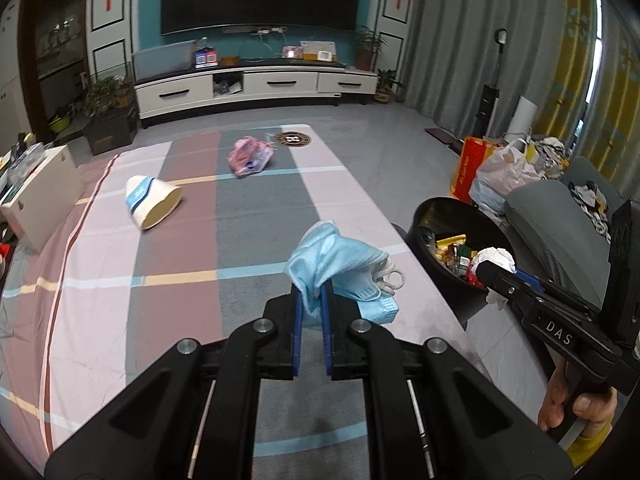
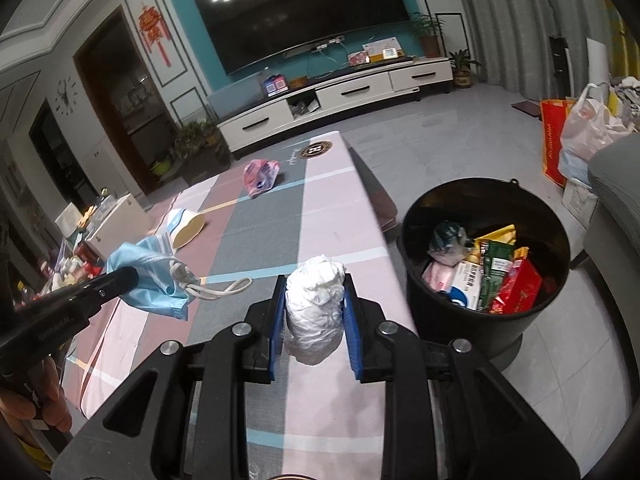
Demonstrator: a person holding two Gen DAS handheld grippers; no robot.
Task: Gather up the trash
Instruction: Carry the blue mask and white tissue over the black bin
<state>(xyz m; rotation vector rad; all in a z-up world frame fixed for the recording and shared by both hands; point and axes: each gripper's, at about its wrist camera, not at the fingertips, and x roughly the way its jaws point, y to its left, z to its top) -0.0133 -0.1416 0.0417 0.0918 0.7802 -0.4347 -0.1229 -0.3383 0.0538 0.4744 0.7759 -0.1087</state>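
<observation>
Both claws hold trash above a tabletop point(image 1: 100, 264) with a striped cloth on it. At the bottom middle of the left wrist view, the left claw point(image 1: 311, 300) is pinched almost fully closed on a crumpled blue face mask point(image 1: 336, 256). The mask's white ear loops hang out on its right side. At the bottom middle of the right wrist view, the right claw point(image 2: 314, 300) squeezes a white paper wad point(image 2: 316, 300) between its blue pads, so its jaws stand partly apart around the wad.

Each claw's own handle is cut off by the bottom edge of its view. Only part of each hand shows. The right hand point(image 1: 576, 408) sits at the lower right edge of the left wrist view, wrapped around a black grip, with a bit of yellow sleeve below it. The left hand point(image 2: 36, 396) sits at the lower left edge of the right wrist view, half hidden by its claw. Both claws tilt downward toward the tabletop.

A black bin point(image 2: 448, 316) stands on the floor just beside the tabletop's right edge. Inside it lie wrappers in red, green and yellow, a pale plastic bag and a white box. The print on them is too small to read.

Farther up the tabletop lie a tipped paper cup point(image 1: 152, 202) and a pink plastic bag point(image 1: 250, 156).
</observation>
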